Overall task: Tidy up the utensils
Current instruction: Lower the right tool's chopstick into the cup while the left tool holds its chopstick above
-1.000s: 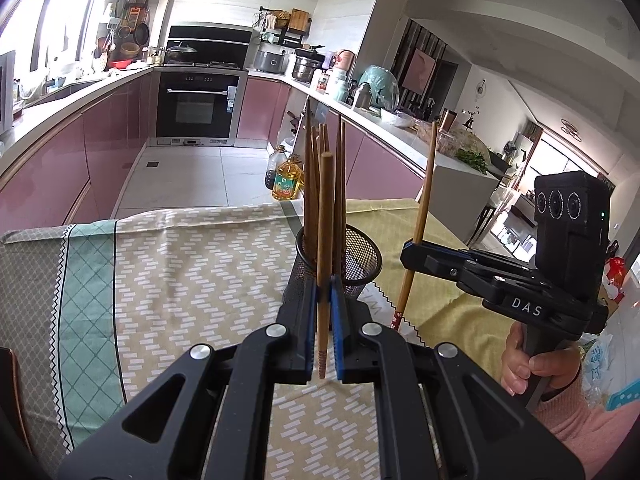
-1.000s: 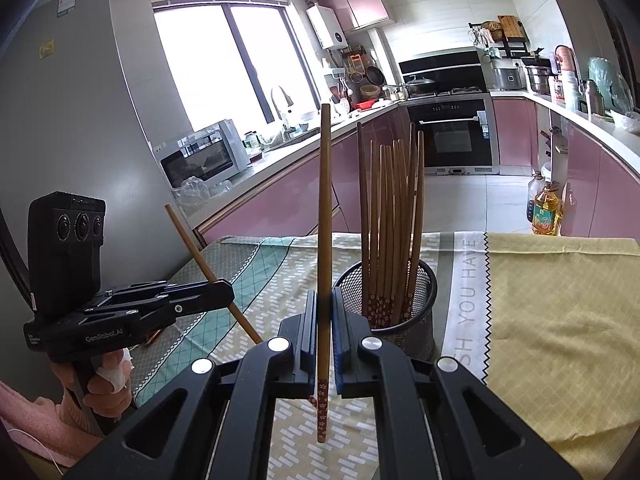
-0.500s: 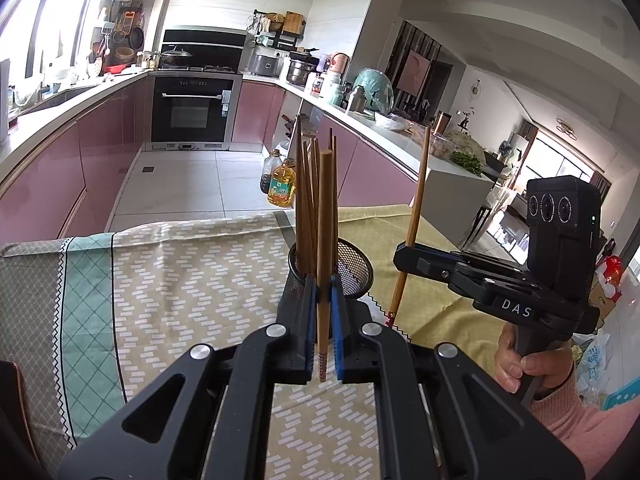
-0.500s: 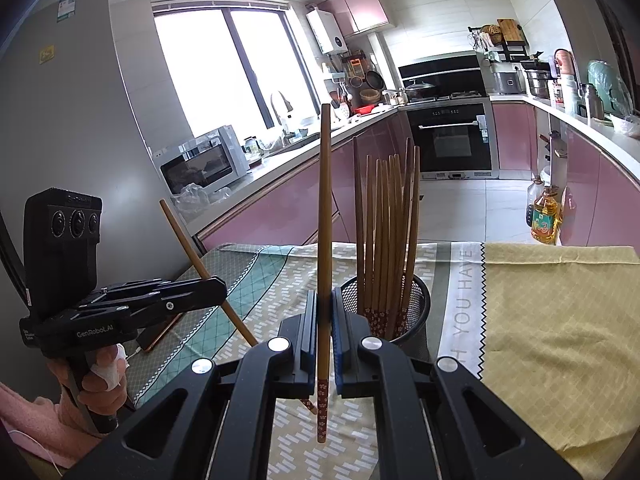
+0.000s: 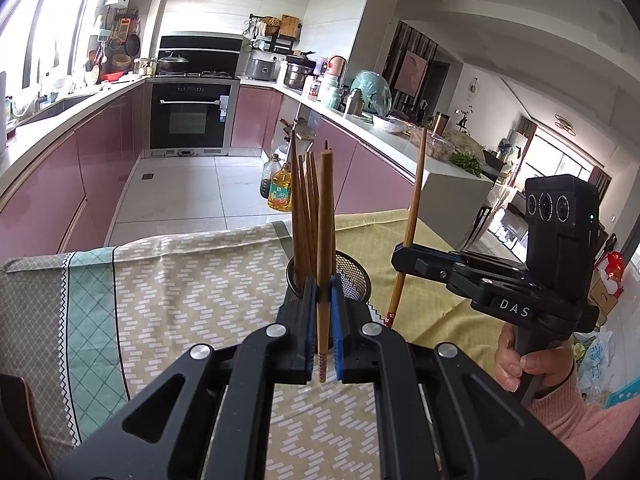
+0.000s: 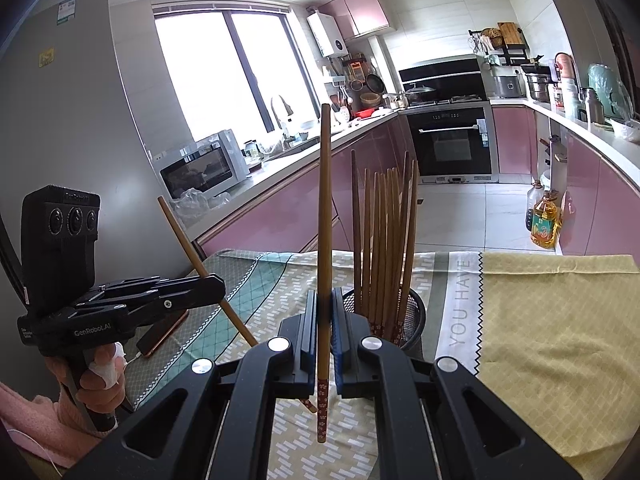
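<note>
Both views have dropped a bit since a second ago, so the mesh cup and its chopsticks sit lower in frame and more kitchen floor shows, but neither grip has changed. Closest in, the left gripper (image 5: 323,334) is clamped tight on one wooden chopstick (image 5: 325,240), standing upright with its ridged tip poking out below the blue pads. Same deal on the right gripper (image 6: 323,334): jaws pinched on its own chopstick (image 6: 325,220), upright, red patterned end hanging down at 6 o'clock. Just past the fingertips sits the black mesh holder (image 6: 412,314), already stuffed with a bundle of chopsticks (image 6: 384,240), at about 1 o'clock in the right view. It all rests on the patterned tablecloth (image 5: 180,300). A phone (image 6: 162,332) lies flat at 9 o'clock near the person's left hand (image 6: 98,380). Farther off, oil bottles (image 5: 280,188) stand on the floor, and the oven (image 5: 192,120) is way at the back at 11 o'clock.
</note>
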A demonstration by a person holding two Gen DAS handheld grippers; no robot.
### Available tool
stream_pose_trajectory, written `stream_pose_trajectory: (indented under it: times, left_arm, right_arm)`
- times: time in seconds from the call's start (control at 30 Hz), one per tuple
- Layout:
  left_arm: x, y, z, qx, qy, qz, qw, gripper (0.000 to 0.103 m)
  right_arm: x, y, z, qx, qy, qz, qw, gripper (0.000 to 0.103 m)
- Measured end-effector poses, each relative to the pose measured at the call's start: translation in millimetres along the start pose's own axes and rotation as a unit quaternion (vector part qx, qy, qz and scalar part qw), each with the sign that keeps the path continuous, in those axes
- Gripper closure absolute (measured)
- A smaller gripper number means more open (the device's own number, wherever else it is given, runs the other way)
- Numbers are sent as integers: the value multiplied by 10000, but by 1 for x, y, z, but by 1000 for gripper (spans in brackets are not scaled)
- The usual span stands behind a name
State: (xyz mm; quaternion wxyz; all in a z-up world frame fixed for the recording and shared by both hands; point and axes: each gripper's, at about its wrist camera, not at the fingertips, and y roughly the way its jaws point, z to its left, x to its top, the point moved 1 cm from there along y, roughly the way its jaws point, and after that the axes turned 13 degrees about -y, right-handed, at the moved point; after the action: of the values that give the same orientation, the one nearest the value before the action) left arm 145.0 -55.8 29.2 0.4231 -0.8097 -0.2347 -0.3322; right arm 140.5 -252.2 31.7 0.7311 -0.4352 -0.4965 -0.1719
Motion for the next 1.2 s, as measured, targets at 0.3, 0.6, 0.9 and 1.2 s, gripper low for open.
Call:
stream_pose_trajectory:
  times: [0.3,0.6,0.9,1.2]
  left_arm:
    - [6,-2,-4,-91,17,5,10000,96]
    - [11,-3,-9,-151,71,18,9999,96]
    - [18,-4,-18,-195,171,-33,9997,96]
    - [22,-5,-24,-216,224,-73,9995,96]
  right_arm:
    - [8,0,-4,-12,-12,-53,10000,97]
    - [10,2,-5,8,-2,-73,10000,97]
    - [13,1,-5,32,-35,-115,9999,97]
    - [16,-1,-5,41,-53,-154,9999,97]
